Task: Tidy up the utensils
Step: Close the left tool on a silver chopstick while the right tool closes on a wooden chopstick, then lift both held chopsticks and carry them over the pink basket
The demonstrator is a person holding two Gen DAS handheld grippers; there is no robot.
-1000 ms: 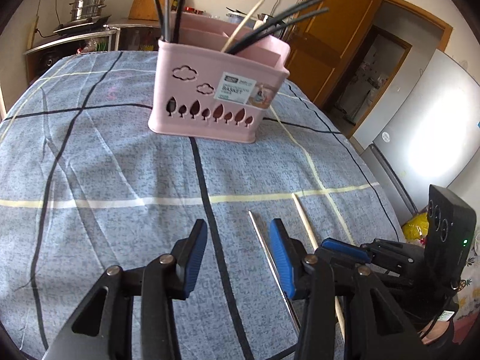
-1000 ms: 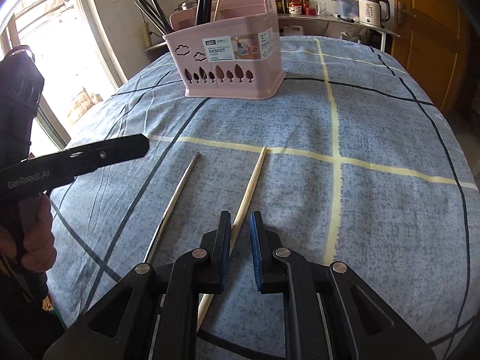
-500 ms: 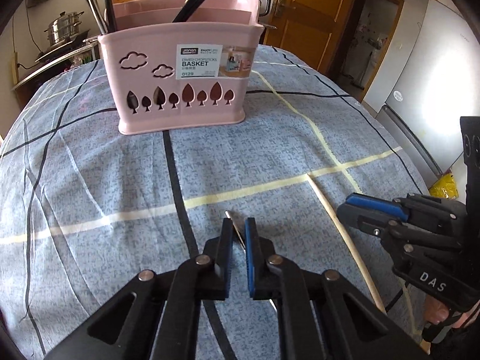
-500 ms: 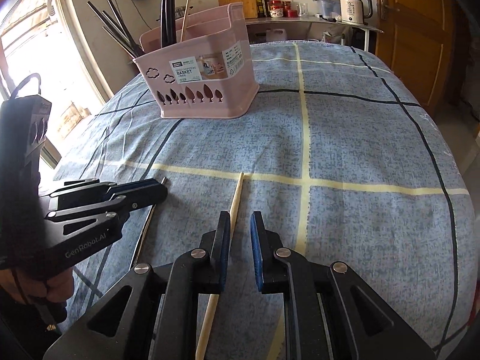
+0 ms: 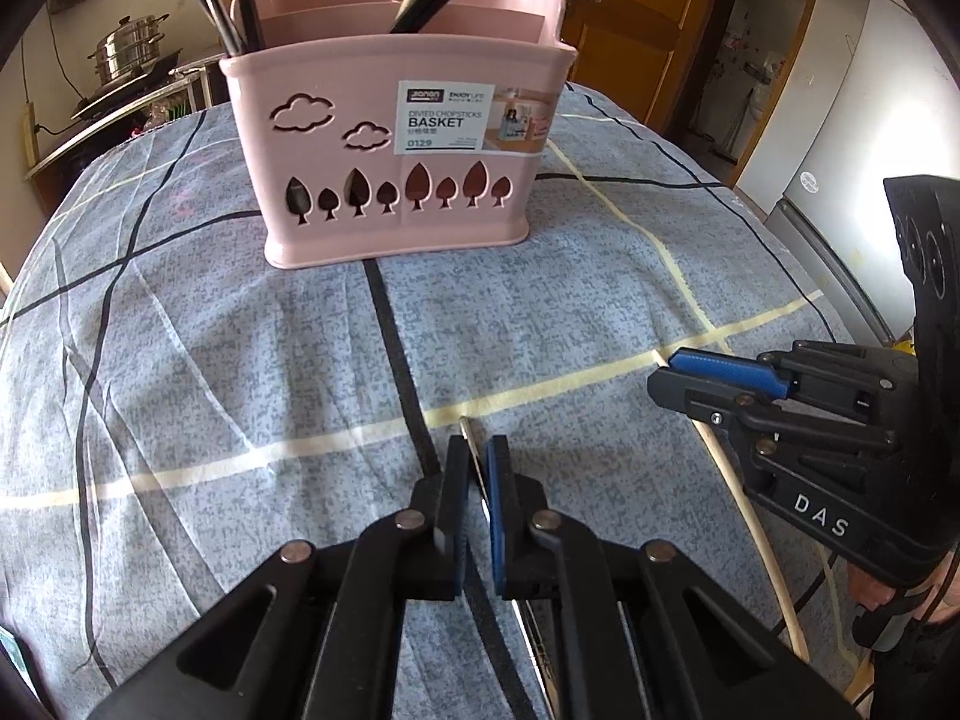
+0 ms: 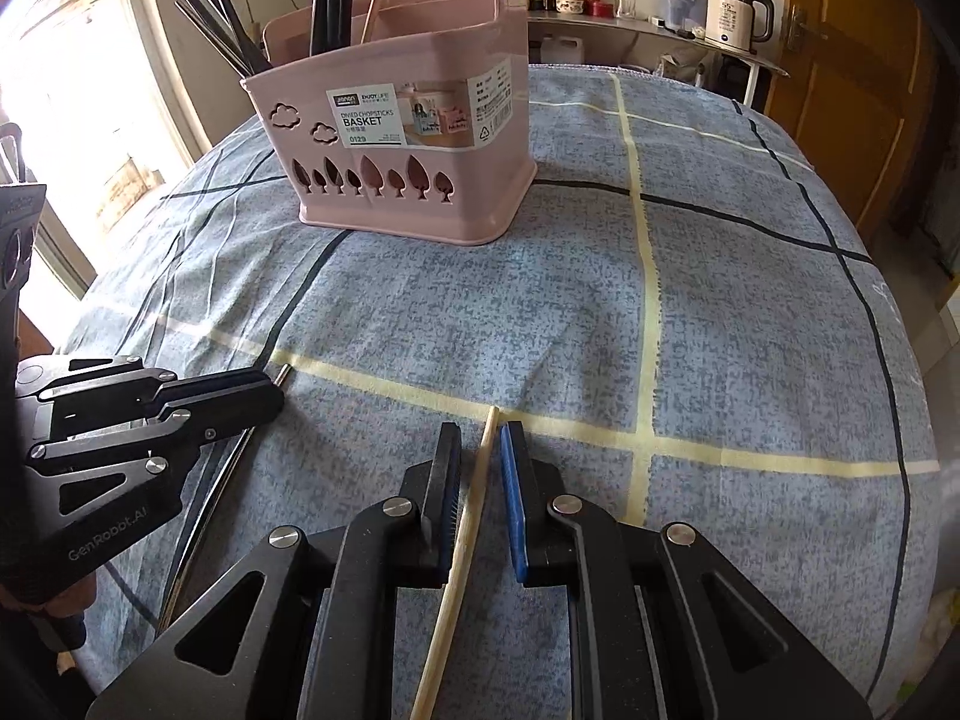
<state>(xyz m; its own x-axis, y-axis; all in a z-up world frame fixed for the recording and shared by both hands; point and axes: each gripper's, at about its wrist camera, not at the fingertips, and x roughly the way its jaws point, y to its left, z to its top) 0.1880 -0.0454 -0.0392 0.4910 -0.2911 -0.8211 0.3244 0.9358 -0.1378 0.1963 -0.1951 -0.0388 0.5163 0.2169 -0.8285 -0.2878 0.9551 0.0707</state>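
Observation:
A pink chopstick basket stands ahead on the blue checked tablecloth; it also shows in the right wrist view. It holds several black chopsticks and a pale one. My left gripper is shut on a metal chopstick, whose tip pokes out past the fingers. My right gripper is shut on a pale wooden chopstick that runs back between the jaws. Each gripper shows in the other's view, the right one and the left one.
The tablecloth covers a round table that drops off at the right and the near edges. A counter with a kettle stands behind. A steel pot sits far left, a fridge at right.
My left gripper closed on the metal chopstick after being wide open a second ago. Both grippers moved forward toward the basket with their chopsticks; the basket looms larger.

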